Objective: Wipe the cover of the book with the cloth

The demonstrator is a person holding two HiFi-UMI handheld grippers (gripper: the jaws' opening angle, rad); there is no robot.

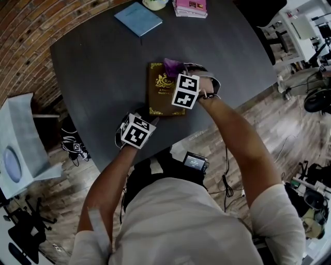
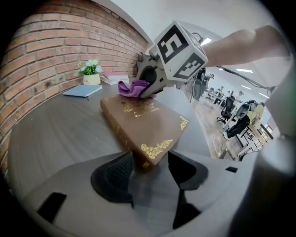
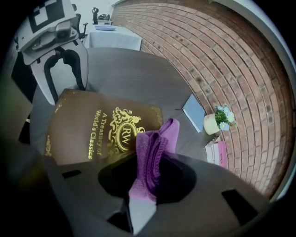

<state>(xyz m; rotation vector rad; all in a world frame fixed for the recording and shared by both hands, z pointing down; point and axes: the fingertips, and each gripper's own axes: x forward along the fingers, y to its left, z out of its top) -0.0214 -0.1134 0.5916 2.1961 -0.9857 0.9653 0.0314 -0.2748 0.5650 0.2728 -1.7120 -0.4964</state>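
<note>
A brown book (image 1: pixel 161 92) with gold print lies flat on the dark table (image 1: pixel 93 62). My right gripper (image 1: pixel 180 72) is shut on a folded purple cloth (image 1: pixel 172 66) and hangs over the book's far end. In the right gripper view the cloth (image 3: pixel 155 150) sticks out from the jaws above the gold crest on the cover (image 3: pixel 83 129). My left gripper (image 1: pixel 148 116) is at the book's near left corner. In the left gripper view its jaws stand wide, with that corner (image 2: pixel 150 150) between them.
A blue notebook (image 1: pixel 138 18), pink books (image 1: pixel 190 7) and a small flower pot (image 3: pixel 217 121) sit at the table's far side by the brick wall. A white stand (image 1: pixel 20 140) is on the floor to the left. Office chairs and desks (image 1: pixel 310 62) are on the right.
</note>
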